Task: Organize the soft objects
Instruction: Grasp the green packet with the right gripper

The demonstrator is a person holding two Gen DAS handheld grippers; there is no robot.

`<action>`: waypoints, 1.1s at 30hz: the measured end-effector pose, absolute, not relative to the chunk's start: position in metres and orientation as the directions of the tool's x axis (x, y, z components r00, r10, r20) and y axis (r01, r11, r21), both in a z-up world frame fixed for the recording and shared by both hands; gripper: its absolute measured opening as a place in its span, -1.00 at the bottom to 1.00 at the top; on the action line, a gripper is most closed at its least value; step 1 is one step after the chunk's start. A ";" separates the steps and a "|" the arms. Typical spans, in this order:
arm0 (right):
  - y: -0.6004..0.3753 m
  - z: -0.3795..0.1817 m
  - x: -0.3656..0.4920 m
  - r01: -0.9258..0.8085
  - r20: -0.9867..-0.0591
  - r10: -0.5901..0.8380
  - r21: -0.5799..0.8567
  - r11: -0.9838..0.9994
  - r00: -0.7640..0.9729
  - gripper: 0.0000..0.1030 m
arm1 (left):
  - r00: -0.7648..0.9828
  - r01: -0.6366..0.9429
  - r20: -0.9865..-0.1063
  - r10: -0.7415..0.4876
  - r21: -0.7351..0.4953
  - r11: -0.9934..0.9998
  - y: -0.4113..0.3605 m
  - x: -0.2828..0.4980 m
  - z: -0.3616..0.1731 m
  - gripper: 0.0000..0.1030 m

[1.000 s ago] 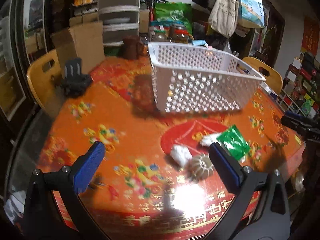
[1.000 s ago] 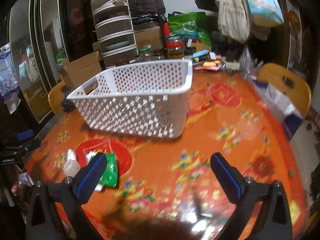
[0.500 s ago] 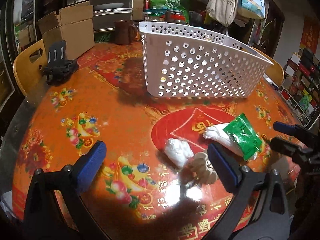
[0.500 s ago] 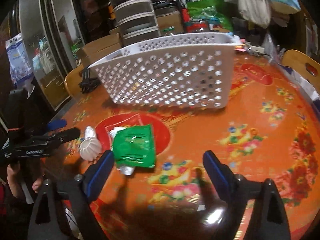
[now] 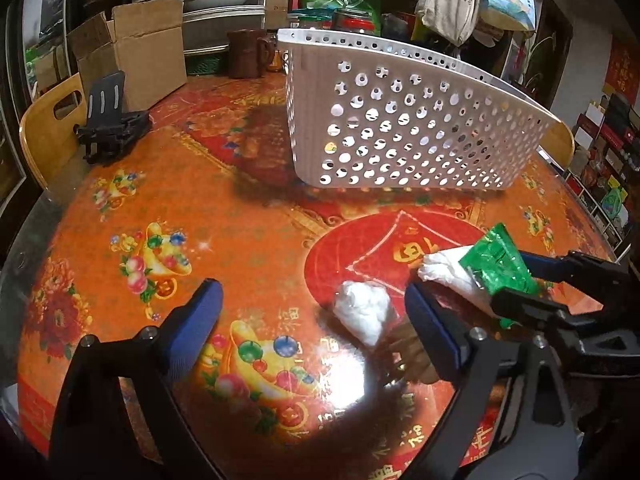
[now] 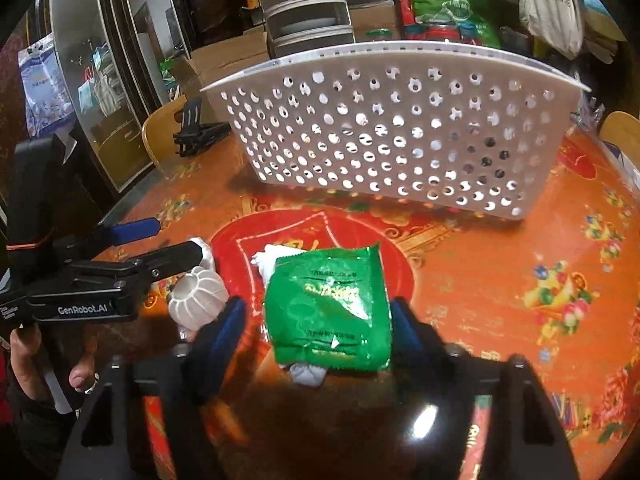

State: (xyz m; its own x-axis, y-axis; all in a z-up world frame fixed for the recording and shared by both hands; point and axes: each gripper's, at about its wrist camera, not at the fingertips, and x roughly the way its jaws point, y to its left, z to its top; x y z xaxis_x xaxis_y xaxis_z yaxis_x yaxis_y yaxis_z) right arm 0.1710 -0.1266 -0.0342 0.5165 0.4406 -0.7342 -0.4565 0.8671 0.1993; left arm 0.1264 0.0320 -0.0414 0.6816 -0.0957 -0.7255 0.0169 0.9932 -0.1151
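Both tools are spread wide. Right tool (image 6: 318,320) sits low over the table (image 6: 500,280) with the green packet (image 6: 330,308) lying between its blue pads (image 6: 228,324) — the pads flank the packet on either side, close to its edges, but whether they touch it cannot be told; nothing is clamped. Under the packet's far end lies a white wad (image 6: 266,260), and a bit of grey-white stuff shows under its near edge.

Left tool (image 5: 316,320) is also apart, low over the table near its front edge and holding nothing. A white bag (image 5: 366,312) lies on the table between its pads, nearer the right-hand pad (image 5: 432,332). Just beside that pad, partly hidden by it, is the ribbed ball (image 6: 198,298) — in the right wrist view it sits on the table beneath the left tool's fingers, pale and pumpkin-shaped, just left of the right tool's pad.

In the left wrist view the packet (image 5: 498,264) lies over the wad (image 5: 448,276) on the red circle of the tablecloth, with the right tool's black fingers on either side of it.

Farther back, well apart from the soft things, stands a white perforated basket (image 6: 400,132). Behind it the table carries a brown mug (image 5: 248,54) and a cardboard box (image 5: 136,52); a black stand (image 5: 110,128) sits at the table's left edge by a wooden chair (image 5: 44,136).
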 end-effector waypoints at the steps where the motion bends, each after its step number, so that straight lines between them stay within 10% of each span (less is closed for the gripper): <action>1: -0.126 -0.035 0.173 -0.456 -0.736 0.439 0.199 0.868 0.515 0.22 | 0.681 0.019 -0.726 -0.097 -0.115 0.993 0.031 0.127 -0.042 0.70; 18: -0.151 -0.025 0.163 -0.440 -0.695 0.460 0.226 0.869 0.552 0.02 | 0.644 0.039 -0.744 -0.178 -0.199 0.979 0.020 0.142 -0.045 -0.02; 33: -0.180 -0.019 0.162 -0.414 -0.680 0.457 0.242 0.878 0.573 -0.37 | 0.615 -0.008 -0.770 -0.171 -0.223 0.975 0.017 0.144 -0.047 -0.04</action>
State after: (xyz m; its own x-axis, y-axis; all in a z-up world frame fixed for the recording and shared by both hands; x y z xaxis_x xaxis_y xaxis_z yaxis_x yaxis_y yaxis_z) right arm 0.1623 -0.1795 -0.0187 0.5734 0.4575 -0.6797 -0.4135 0.8778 0.2419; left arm 0.1442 0.0168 -0.0471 0.6152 -0.1710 -0.7696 -0.0076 0.9749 -0.2227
